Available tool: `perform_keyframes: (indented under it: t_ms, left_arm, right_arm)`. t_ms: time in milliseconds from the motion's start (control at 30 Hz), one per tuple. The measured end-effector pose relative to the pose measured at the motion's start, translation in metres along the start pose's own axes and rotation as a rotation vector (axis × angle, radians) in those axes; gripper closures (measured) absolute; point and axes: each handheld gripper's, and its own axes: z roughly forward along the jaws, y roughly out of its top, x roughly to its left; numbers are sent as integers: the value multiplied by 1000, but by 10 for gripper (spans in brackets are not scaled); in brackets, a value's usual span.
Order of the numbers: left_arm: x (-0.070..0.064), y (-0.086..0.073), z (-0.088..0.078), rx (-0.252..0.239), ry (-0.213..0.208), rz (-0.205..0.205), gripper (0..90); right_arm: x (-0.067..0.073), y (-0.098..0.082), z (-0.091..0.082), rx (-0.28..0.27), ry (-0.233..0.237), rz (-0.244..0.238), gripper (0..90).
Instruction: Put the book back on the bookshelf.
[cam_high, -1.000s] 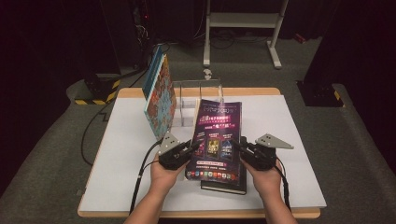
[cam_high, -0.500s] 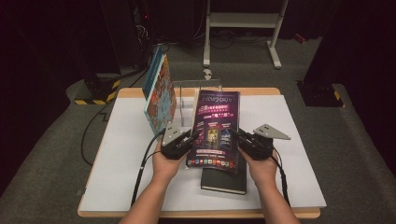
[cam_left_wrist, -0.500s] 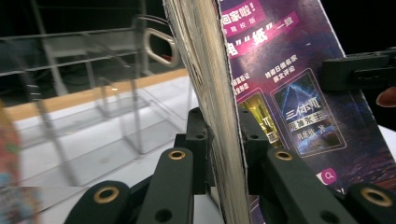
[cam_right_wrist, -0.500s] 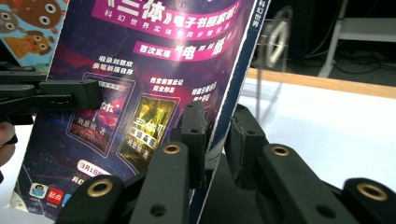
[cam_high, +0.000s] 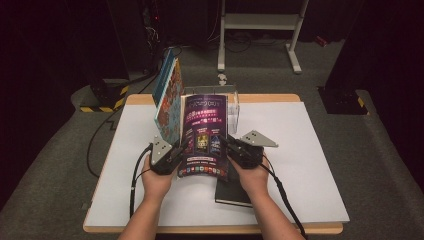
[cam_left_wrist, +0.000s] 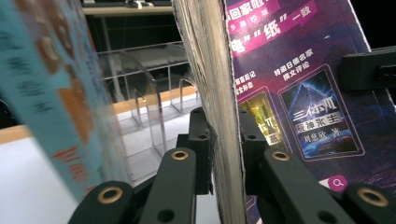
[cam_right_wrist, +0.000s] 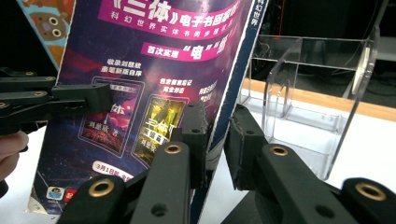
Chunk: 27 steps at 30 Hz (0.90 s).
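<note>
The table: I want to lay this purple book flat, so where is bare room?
The white table is bare right of the black book and along its left edge. It is crowded mid-back: purple book, colourful book, clear rack.

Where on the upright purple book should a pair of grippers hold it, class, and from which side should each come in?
Grip the purple book low on its two long edges, one gripper from each side. It stands tall and thin, so two opposite holds likely keep it from twisting. The left gripper clamps the page edge, the right gripper the spine edge.
</note>
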Motion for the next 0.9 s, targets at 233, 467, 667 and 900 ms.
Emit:
perform_keyframes:
  t_ms: [233, 467, 667, 900]
  left_arm:
    - [-13, 3, 5, -48, -45, -20, 802]
    - [-36, -4, 26, -46, -92, -16, 802]
    - [-43, -7, 37, -54, -114, -31, 802]
    - [-44, -14, 29, -45, -129, -26, 796]
  right_arm:
    - [-5, 6, -14, -36, -16, -35, 790]
    - [-28, 4, -31, -46, -72, -33, 796]
    - [-39, 4, -42, -90, -105, -48, 801]
    - [-38, -11, -48, -105, -102, -45, 798]
